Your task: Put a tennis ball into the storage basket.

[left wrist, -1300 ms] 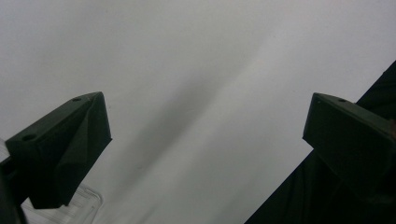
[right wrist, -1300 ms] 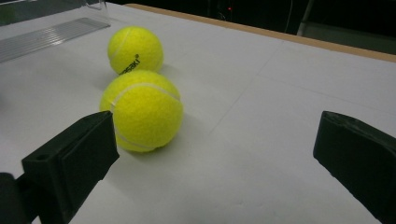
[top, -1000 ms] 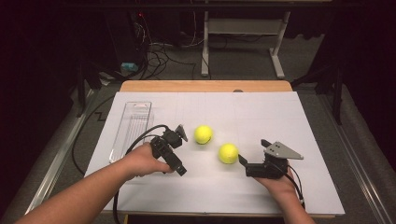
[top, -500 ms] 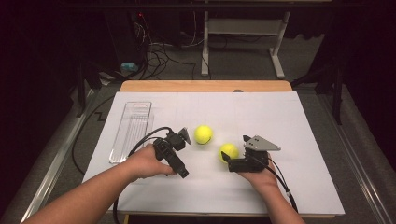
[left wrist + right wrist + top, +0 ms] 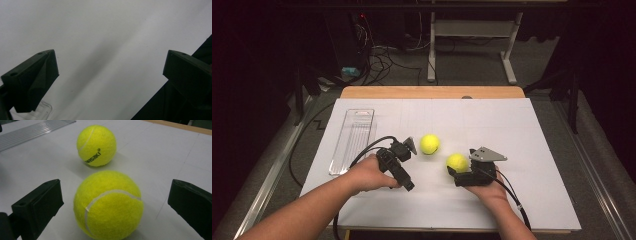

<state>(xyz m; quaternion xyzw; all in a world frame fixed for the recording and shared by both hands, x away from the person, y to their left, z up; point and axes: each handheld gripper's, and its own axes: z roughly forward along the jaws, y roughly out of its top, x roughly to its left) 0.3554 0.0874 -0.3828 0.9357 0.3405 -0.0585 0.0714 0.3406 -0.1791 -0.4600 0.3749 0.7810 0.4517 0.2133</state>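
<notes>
Up close, fuzzy round near ball (image 5: 108,203) between spread right gripper (image 5: 113,202) jaws, matte white table (image 5: 175,152)

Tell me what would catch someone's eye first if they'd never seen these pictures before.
The two bright yellow tennis balls on the white table stand out at once: the nearer ball sits between the open jaws of the right gripper, the farther ball just beyond it. To the left, the left gripper is held open over bare table, and a clear plastic tray lies near the table's left edge.
</notes>
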